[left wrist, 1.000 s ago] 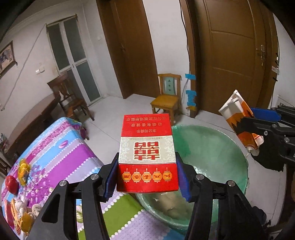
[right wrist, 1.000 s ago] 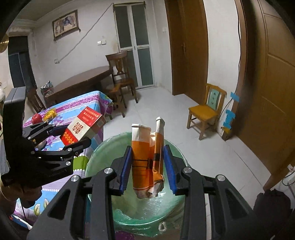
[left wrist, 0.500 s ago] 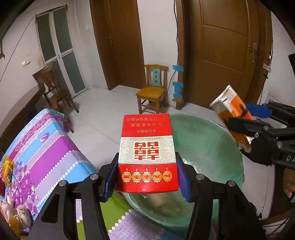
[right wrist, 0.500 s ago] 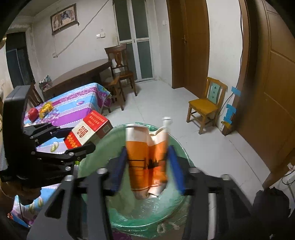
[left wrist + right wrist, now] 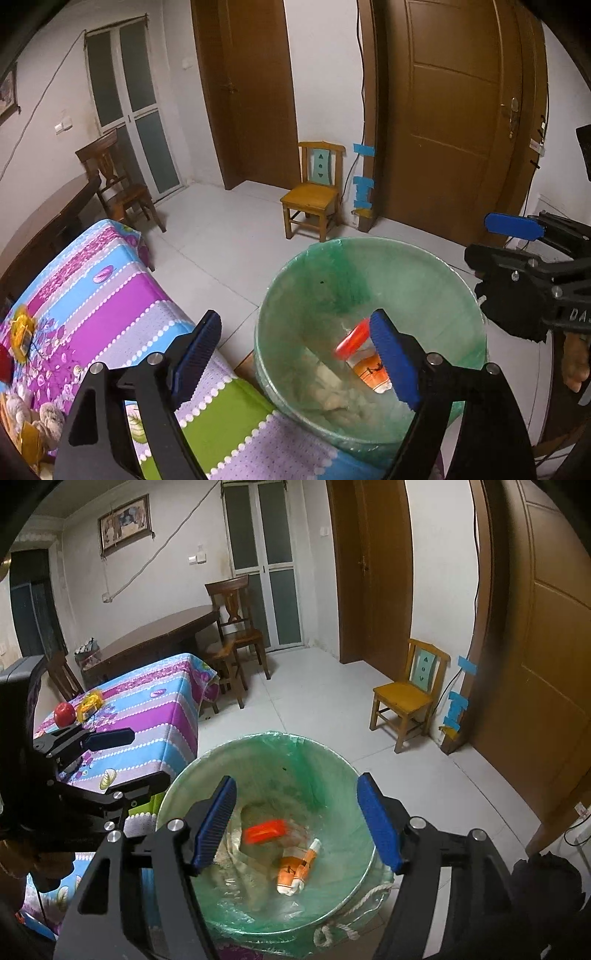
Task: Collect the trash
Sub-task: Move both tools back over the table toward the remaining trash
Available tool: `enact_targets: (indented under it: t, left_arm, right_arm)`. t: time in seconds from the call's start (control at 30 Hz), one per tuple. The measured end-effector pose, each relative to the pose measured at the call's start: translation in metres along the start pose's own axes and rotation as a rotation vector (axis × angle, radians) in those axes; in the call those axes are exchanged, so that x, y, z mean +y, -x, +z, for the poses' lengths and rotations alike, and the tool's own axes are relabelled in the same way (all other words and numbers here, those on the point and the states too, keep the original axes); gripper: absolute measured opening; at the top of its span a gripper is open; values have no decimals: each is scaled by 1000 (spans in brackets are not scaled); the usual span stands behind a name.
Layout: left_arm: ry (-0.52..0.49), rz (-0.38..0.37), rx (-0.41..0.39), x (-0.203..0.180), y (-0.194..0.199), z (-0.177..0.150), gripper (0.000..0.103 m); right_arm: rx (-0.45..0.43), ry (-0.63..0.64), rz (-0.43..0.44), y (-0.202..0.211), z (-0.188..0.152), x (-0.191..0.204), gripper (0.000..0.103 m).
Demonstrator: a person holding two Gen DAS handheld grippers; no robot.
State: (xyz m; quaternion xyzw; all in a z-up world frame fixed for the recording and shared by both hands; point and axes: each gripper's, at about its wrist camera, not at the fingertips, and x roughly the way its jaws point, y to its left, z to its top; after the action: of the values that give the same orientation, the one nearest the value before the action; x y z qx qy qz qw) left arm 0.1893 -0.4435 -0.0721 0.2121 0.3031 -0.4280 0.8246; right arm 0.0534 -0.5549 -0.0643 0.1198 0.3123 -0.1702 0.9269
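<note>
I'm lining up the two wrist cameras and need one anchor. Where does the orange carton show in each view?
Left wrist: the orange carton lies low in the green-lined bin, right of centre, partly behind the left gripper's right finger.
Right wrist: the carton lies at the bin's bottom, just below centre, between the right gripper's open fingers.
Shared landmark: the small yellow chair by the door.

thin glossy green plastic lines the bin (image 5: 332, 764); beside the bin, a patterned cloth (image 5: 110, 295) covers the bench; matt ribbed blue pads (image 5: 216, 825) face the tongs.
</note>
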Motion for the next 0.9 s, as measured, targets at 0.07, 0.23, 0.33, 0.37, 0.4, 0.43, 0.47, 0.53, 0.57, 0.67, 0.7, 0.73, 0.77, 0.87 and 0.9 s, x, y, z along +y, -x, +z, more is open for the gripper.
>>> enact_targets:
  t: [0.07,0.23,0.33,0.37,0.4,0.43,0.47,0.53,0.57,0.67,0.7,0.73,0.77,0.87,0.9]
  left_arm:
    - [2,12,-6,-1,7,-4,83]
    - [34,63,-41,13,36,-23,83]
    - [65,80,-69,22,60,-38,83]
    - [69,86,-77,24,67,-44,84]
    - [71,104,-89,28,78,-52,84]
    - [72,120,-99,29,84,-56,84]
    - [74,137,-111,32,94,-63,84]
    - [84,159,-136,39,112,-77,85]
    - [91,167,-149,42,122,-83,85]
    - [106,204,-182,55,150,-103,86]
    - [113,217,-191,59,158,-109,86]
    - [129,235,-201,68,171,-117,86]
    - [143,245,-208,74,179,-123,86]
    - [204,288,-228,98,206,-143,87]
    - [221,302,-231,105,214,-150,87]
  right_arm:
    - [-15,5,-1,4,-1,4,65]
    - [-102,29,-1,21,-6,23,65]
    - [-185,47,4,35,-9,42,65]
    - [-206,54,3,37,-9,47,65]
    - [-238,66,1,41,-10,55,66]
    - [-273,78,-3,46,-12,62,67]
    - [-305,86,-5,50,-13,68,68]
    - [-369,108,-1,59,-18,86,70]
    - [-398,120,1,62,-21,94,70]
    - [-483,168,3,72,-31,123,72]
    - [-507,182,6,74,-34,131,73]
    - [-539,197,9,78,-38,141,75]
    - [-565,206,15,81,-42,150,76]
    - [-640,218,40,88,-53,173,83]
    - [-657,223,49,89,-55,180,86]
